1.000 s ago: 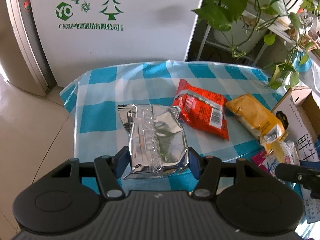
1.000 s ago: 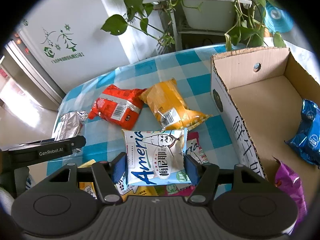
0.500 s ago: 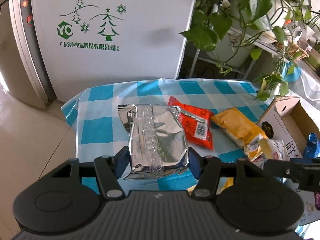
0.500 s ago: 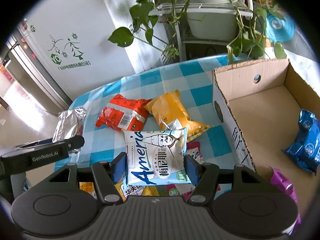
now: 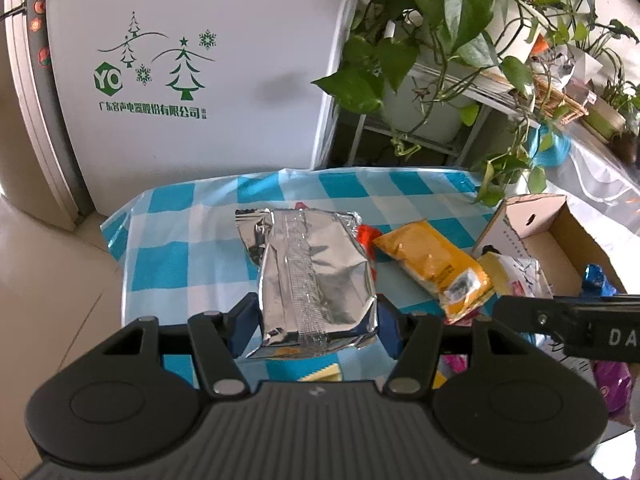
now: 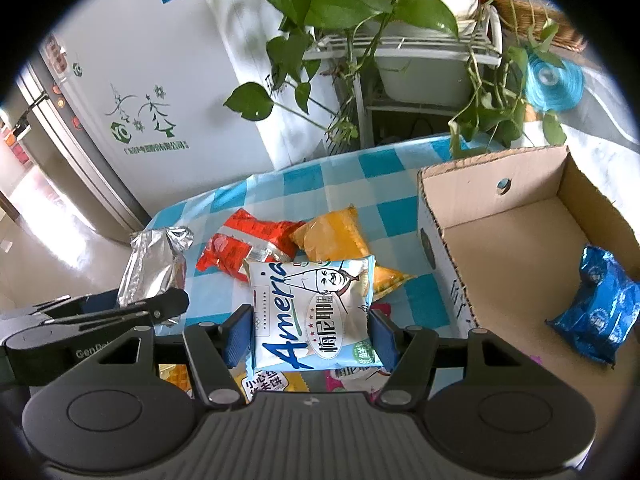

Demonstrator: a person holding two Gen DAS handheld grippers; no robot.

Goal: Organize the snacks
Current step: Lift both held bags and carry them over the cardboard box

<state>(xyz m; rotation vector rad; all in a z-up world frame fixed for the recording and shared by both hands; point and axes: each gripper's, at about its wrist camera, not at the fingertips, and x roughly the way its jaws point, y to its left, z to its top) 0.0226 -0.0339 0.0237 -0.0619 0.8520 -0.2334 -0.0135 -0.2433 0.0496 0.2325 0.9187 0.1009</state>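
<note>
Gripping silver packet, white packet

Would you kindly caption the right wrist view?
Right tool holding a white packet beside the box.

Left gripper has the silver foil snack bag pinched; yellow packet at 3 o'clock, cardboard box beyond it.

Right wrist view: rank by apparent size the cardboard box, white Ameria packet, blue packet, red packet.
1. cardboard box
2. white Ameria packet, inflated by nearness to the camera
3. blue packet and red packet: look alike, red partly covered, so unranked
</note>
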